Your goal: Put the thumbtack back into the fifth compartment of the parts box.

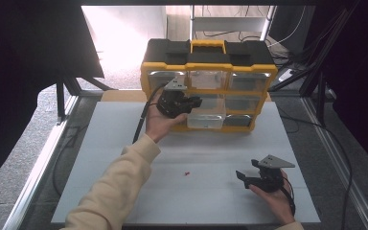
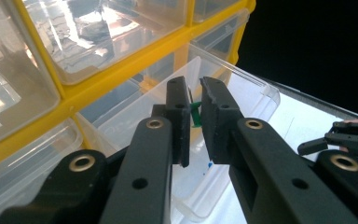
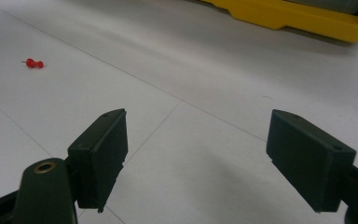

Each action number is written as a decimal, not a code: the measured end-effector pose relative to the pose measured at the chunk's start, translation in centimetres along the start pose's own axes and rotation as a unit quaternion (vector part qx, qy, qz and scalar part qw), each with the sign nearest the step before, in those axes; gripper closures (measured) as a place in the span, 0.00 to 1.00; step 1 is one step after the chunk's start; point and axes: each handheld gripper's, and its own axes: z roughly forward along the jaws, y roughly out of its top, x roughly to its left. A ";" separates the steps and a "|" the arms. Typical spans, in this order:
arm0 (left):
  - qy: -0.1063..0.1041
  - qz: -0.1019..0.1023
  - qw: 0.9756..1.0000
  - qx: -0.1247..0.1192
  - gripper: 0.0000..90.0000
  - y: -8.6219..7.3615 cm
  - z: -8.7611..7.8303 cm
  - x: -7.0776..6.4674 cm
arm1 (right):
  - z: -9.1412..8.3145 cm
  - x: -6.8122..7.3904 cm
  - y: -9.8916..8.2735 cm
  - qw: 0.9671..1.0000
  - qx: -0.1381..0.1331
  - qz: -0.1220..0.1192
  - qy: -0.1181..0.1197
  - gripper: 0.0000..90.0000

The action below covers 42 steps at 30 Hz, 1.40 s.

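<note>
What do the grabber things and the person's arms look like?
Both grippers are black. The left gripper has two chunky jaws with brass-coloured rivets and flat rectangular pads. A black cable trails from it. The right gripper carries a grey three-cornered plate on top. The left arm wears a cream sleeve.

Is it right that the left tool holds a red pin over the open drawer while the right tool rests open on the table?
No: the pin in the left tool is green, as the left gripper view shows. It is over the drawer; the right tool is open.

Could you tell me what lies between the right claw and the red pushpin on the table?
Bare white table: the right gripper view shows nothing between the right claw and the red pushpin.
</note>
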 end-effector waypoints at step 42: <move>-0.015 0.014 0.998 0.067 0.33 -8.0 -5.8 -2.1 | 0.0 0.1 0.0 1.000 0.002 -0.002 -0.005 0.23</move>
